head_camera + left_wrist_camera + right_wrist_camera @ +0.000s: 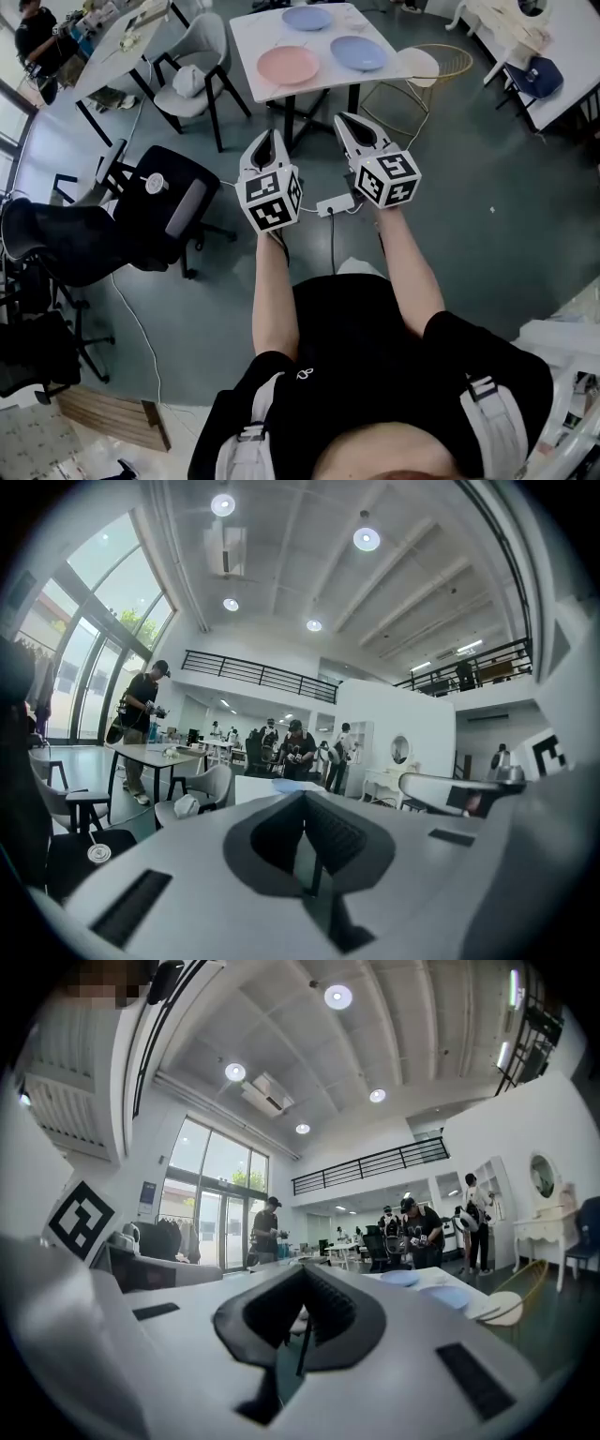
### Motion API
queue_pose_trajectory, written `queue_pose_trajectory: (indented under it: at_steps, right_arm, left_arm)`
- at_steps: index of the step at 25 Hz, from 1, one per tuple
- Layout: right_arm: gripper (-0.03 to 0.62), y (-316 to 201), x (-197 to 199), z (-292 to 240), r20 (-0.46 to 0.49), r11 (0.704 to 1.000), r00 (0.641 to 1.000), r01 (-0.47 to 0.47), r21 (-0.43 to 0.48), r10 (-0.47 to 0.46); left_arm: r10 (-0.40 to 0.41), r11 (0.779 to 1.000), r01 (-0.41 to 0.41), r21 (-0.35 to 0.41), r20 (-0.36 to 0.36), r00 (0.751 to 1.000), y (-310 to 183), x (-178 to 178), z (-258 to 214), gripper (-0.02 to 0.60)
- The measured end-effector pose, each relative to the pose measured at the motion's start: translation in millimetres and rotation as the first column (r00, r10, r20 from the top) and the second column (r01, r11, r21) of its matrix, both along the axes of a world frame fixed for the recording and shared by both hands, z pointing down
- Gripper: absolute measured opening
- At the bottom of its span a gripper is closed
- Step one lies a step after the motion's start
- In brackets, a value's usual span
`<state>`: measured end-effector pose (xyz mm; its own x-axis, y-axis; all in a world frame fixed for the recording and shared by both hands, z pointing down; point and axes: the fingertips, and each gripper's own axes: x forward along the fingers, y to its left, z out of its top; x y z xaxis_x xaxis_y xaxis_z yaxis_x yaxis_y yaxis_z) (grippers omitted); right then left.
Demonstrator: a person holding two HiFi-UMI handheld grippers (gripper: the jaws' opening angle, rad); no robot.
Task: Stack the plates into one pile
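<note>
Head view: three plates are lying apart on the table [248,42], with the pink plate [289,65] by the near-left corner, the blue plate [358,52] near-right and the far plate [307,18] at the far edge. Left gripper [269,136] and right gripper [344,120] are hanging well short of the table, over floor. Left gripper view: the jaws are sitting together, empty. Right gripper view: same, pressed together on nothing. Risk: arriving with jaws closed means shoving a plate toward an edge instead of gripping its rim.
</note>
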<state>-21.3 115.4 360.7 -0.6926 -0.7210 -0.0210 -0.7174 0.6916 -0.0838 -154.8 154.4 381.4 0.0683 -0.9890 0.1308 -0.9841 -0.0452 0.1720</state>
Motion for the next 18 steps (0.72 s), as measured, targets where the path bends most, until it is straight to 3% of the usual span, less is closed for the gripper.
queue_pose_trajectory:
  at_steps: [11, 18]
  right_arm:
    - [0.006, -6.0, 14.7, 8.7, -0.017, 0.999, 0.999, -0.043, -0.018, 0.042]
    - [0.006, -5.0, 36.8, 12.3, -0.021, 0.996, 0.997, -0.082, -0.04, 0.081]
  left_arm:
    - [0.001, 1.0, -0.001, -0.015, -0.042, 0.999, -9.3, -3.0, 10.9, 0.015]
    - [0.039, 0.999, -0.04, -0.02, -0.049, 0.998, -12.4, 14.7, 11.9, 0.015]
